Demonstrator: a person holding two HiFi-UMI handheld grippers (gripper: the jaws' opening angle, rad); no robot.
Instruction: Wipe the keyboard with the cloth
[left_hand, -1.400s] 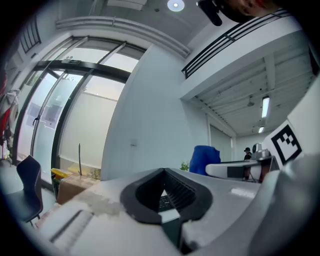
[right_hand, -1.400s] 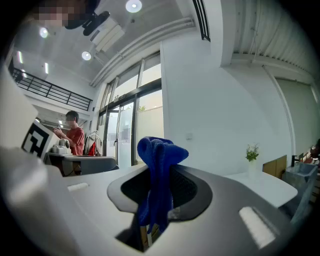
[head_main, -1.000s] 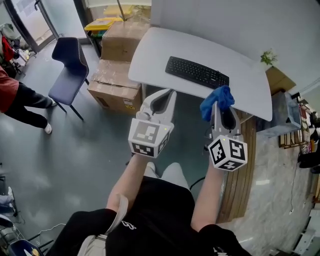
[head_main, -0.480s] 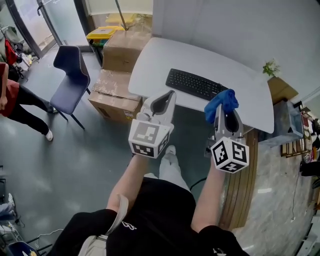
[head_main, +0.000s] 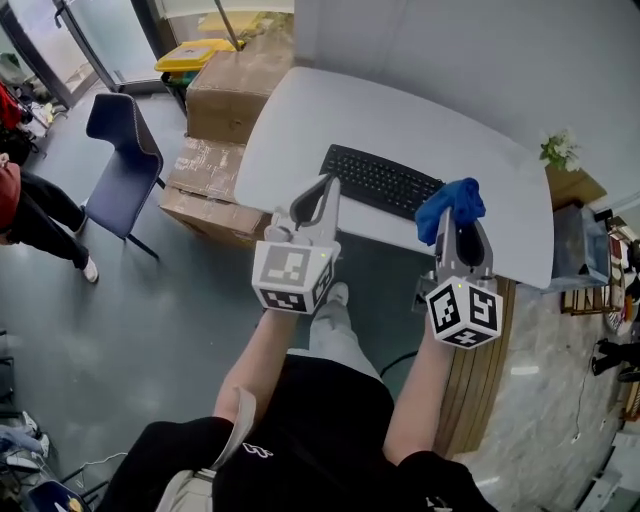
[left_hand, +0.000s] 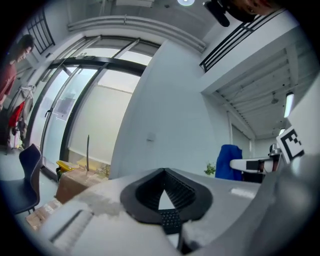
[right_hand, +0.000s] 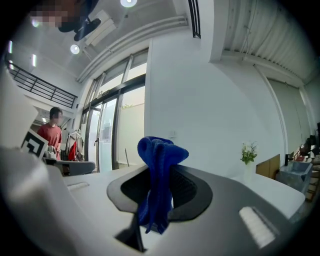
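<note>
Blue cloth (right_hand: 159, 155), bunched and crumpled, pinched in right gripper (right_hand: 160, 197).

The cloth (head_main: 440, 215) in my right gripper (head_main: 462, 222) is blue, soft and nappy, like microfibre. That gripper and my left gripper (head_main: 322, 190) are matt pale-grey plastic, with black ribbed pads (left_hand: 177, 192). The keyboard (head_main: 378, 181) is matt black plastic on a smooth white desk (head_main: 300, 110). At the upper left, the boxes (head_main: 225, 95) are dull brown cardboard. The grey floor (head_main: 150, 330) has a faint sheen.
</note>
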